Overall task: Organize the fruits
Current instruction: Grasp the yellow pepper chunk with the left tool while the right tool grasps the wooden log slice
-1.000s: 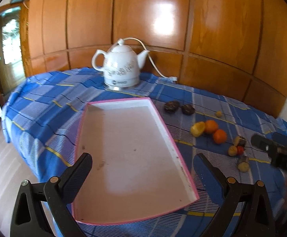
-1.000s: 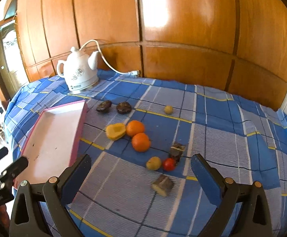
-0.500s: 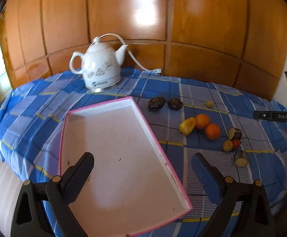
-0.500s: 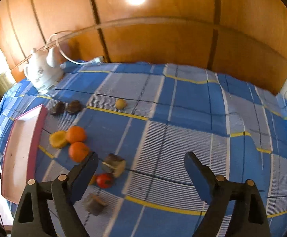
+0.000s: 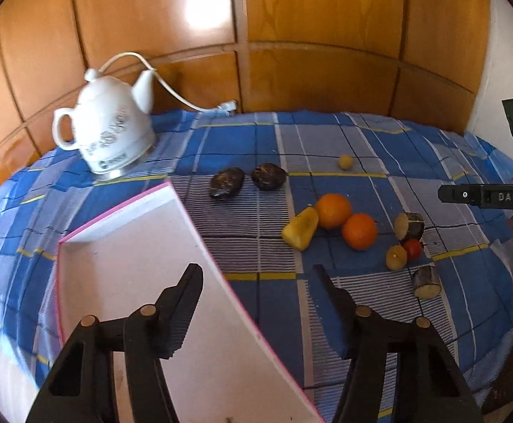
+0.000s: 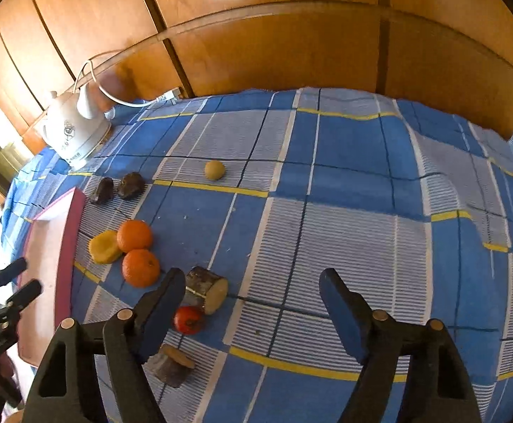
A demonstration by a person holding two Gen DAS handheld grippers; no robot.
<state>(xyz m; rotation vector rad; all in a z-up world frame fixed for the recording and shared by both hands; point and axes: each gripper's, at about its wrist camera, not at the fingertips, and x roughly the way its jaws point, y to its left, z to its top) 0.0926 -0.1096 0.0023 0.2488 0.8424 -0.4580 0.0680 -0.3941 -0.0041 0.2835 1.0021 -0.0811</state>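
On the desk (image 5: 327, 141), a white tray (image 5: 143, 282) lies left. The left hand-held gripper (image 5: 256, 303) hangs released above its edge. Two oranges (image 6: 138, 252) sit beside it. The right hand-held gripper (image 6: 252, 303) hovers released over a log piece (image 6: 207, 289) and a tomato (image 6: 188, 320).

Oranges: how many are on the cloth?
2, touching each other mid-cloth: one beside the yellow fruit, the other nearer the cut log. None hidden that I can see.
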